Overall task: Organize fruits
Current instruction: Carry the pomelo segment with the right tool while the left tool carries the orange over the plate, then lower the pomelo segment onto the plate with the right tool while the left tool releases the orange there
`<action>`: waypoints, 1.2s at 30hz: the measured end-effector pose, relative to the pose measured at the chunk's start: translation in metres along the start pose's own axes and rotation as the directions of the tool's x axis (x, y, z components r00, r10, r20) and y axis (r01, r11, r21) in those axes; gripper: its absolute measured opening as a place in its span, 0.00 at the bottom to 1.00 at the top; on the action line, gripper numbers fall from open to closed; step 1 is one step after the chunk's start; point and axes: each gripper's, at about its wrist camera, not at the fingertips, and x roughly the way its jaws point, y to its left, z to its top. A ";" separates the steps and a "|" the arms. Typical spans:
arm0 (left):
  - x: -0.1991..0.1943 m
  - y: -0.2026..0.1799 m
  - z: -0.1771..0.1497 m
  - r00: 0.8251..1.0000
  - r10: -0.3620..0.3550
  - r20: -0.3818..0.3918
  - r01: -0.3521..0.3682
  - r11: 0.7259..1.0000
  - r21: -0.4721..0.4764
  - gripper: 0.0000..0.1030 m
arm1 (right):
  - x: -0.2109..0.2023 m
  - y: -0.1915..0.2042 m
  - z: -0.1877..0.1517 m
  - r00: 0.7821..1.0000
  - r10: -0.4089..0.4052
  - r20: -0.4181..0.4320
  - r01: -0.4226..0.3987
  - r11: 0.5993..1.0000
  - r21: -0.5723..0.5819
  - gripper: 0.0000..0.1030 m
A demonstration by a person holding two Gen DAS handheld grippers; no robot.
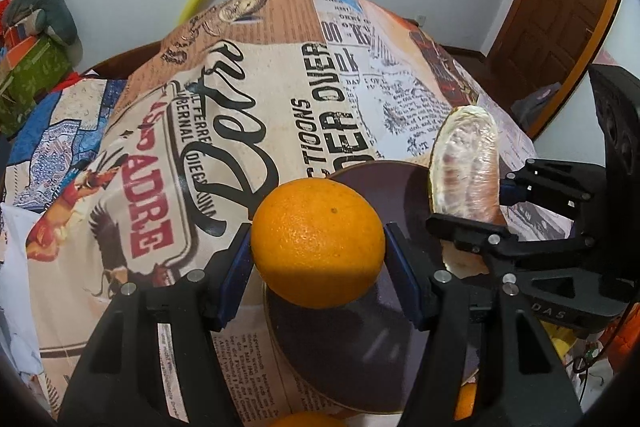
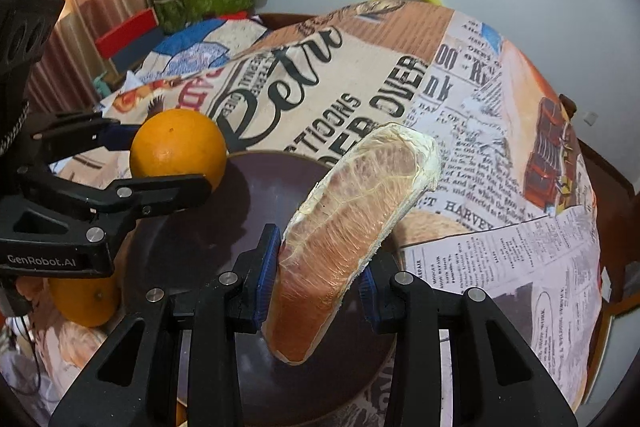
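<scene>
Round glossy orange; pale, membrane-veined pink pomelo wedge.

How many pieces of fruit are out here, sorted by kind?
Whole oranges: 2, one gripped over the plate, one on the cloth.
Peeled pomelo wedge: 1, gripped.
Total: 3

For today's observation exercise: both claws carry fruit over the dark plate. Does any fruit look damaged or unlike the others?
Yes. The pale pink peeled citrus wedge in the right claw is cut and skinless, with stringy white pith. The round orange in the left claw is whole. Nothing has spilled on the dark round plate.
</scene>
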 end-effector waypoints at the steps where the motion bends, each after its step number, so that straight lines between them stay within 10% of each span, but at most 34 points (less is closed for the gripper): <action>1: 0.002 0.000 0.000 1.000 -0.001 -0.008 0.001 1.000 -0.001 0.61 | 0.001 0.000 0.000 1.000 0.004 -0.009 -0.004 1.000 -0.003 0.33; 21: 0.019 -0.005 -0.001 0.992 0.017 -0.123 -0.014 1.000 0.026 0.62 | -0.009 -0.003 -0.004 1.000 -0.028 -0.009 0.028 0.999 -0.021 0.43; 36: -0.069 -0.013 -0.008 0.997 0.038 0.064 -0.039 0.999 0.012 0.67 | -0.085 0.008 -0.024 0.990 -0.061 0.128 0.061 0.998 0.004 0.44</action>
